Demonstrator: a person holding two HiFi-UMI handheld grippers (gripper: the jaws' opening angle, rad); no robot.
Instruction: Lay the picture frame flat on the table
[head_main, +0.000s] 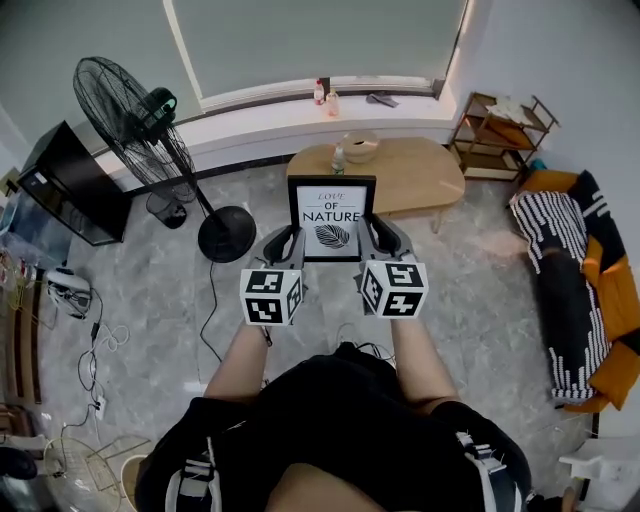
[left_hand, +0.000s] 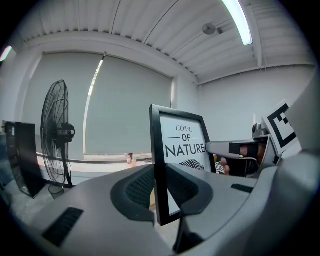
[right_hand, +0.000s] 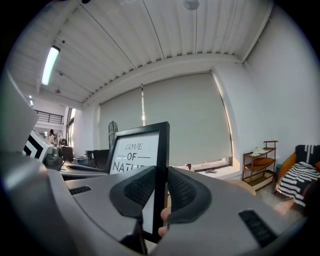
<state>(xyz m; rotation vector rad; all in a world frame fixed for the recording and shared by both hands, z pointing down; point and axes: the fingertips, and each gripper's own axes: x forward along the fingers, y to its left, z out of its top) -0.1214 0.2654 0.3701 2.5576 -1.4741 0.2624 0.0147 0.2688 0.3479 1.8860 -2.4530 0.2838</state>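
The black rectangular picture frame (head_main: 332, 212) with white print is standing upright. The left gripper (head_main: 288, 240) and right gripper (head_main: 374, 236) are clamping its side edges.

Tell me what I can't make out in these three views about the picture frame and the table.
1. Back of the picture frame: in no view; all three show its printed front.
2. Its leaf print, both gripper views: mostly covered by the left gripper and right gripper, each shut on a side edge.
3. Bottle and bowl on the wooden table, head view: too small to read or see into.
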